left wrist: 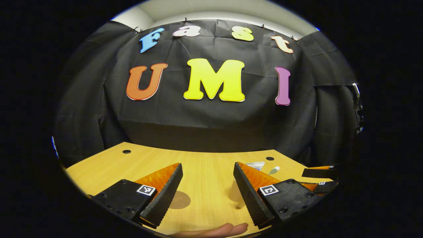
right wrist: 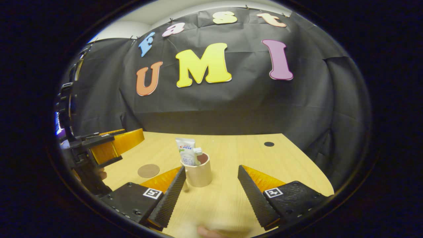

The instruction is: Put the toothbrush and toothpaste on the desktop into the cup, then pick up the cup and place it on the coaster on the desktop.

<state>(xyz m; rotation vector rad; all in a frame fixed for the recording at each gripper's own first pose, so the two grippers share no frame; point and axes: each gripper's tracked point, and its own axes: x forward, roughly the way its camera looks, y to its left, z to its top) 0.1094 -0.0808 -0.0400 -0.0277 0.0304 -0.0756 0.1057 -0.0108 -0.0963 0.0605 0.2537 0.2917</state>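
Left gripper (left wrist: 207, 185) open above the pale wooden desktop (right wrist: 231, 198) | round brown coaster (right wrist: 148, 171) lay left | beige cup (right wrist: 198, 174) stood right of it, holding white toothpaste tube (right wrist: 186, 152) and toothbrush (right wrist: 198, 152) | right gripper (right wrist: 211, 186) open, near the cup.

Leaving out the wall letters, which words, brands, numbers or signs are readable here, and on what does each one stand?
Toothpaste tube, standing in the cup: it bears print, too small and blurred to read reliably.
Square tags on the right gripper: black-and-white code patterns, no words.
Coaster: no text visible.
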